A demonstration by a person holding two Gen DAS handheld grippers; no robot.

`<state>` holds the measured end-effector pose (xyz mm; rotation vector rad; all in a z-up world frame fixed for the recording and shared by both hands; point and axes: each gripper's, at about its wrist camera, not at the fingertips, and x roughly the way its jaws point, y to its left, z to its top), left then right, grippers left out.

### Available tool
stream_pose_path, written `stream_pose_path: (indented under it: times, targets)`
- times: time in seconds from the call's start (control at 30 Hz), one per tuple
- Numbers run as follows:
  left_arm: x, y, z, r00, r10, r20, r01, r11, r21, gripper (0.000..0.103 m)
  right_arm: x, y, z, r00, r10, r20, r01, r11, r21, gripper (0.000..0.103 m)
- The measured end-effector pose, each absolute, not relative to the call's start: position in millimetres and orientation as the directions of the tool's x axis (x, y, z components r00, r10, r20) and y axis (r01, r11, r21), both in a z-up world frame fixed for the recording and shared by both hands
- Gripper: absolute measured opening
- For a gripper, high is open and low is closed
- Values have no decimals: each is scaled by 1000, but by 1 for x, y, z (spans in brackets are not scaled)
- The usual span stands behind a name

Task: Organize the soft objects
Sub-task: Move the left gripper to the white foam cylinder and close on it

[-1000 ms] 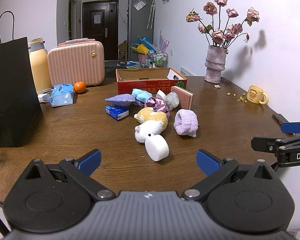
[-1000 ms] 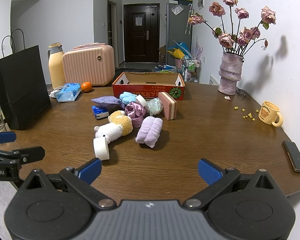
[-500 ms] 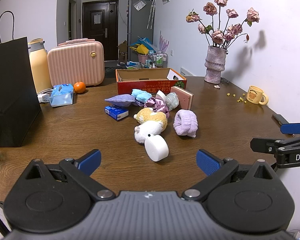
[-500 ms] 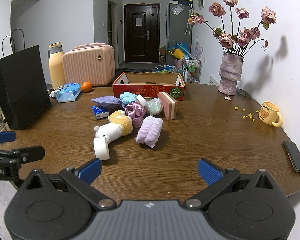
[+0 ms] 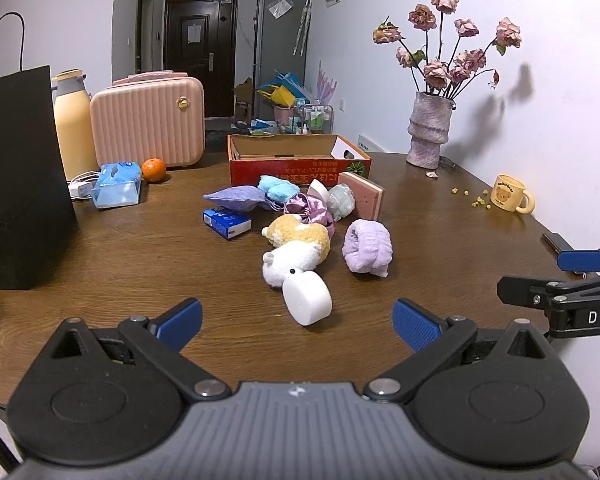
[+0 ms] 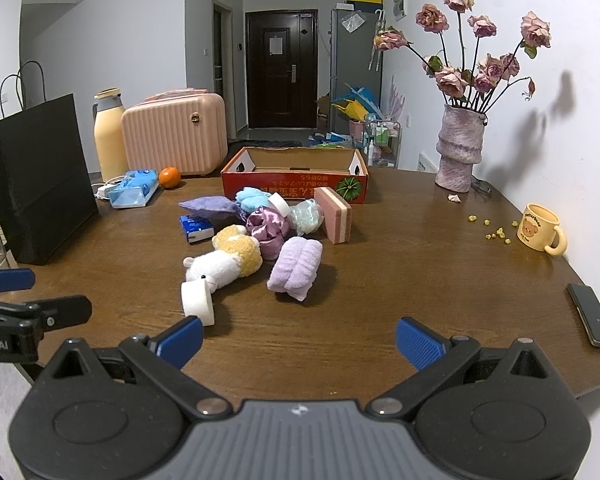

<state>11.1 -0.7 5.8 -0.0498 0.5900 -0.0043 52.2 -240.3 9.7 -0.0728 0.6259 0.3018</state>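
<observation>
Brown wood of the table [image 5: 100, 264] is filling most of both views, and basically nothing is changing vs a sec ago: the pile is sitting exactly where it was, and I'm holding both claws back at the near edge, barely drifting. Left claw [image 5: 298, 320] is spread wide w/ nothing between the blue pads; right claw [image 6: 300, 338] is likewise wide and empty. No grasp is underway yet, so I'm reading this as the very start of the job, w/ everything left to sort. Soft stuff is clustering mid-table, just in front of the red cardboard box [image 5: 296, 160], which is standing open-topped and looks like the likely drop spot, tho that's my guess. Nearest me is the white round puff [image 5: 307, 298], lying tilted and touching the white-and-yellow plush toy [image 5: 296, 248]. Just right of the plush is the lilac rolled towel [image 5: 367, 246], apart from the puff. Behind them the purple satin scrunchie [image 5: 309, 207], pale green pouf [image 5: 341, 201], light-blue fluffy piece [image 5: 278, 187] and lavender pouch [image 5: 236, 197] are bunching together, w/ the pink sponge block [image 5: 361, 195] standing on edge beside them. Small blue packet [image 5: 227, 222] is lying left of the plush; can't tell if it counts as soft. Since nothing is moving, next step prob. means reaching fwd w/ one claw for the puff or towel, whichever is closest.
</observation>
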Motion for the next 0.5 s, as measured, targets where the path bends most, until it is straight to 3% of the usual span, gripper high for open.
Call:
stream_pose_path:
  times: [0.5]
  targets:
    - [53,-5,-23,794,-39,-606,-16,996,-85,103,87,-244,-10,742,252,-621,-292,956,39,103]
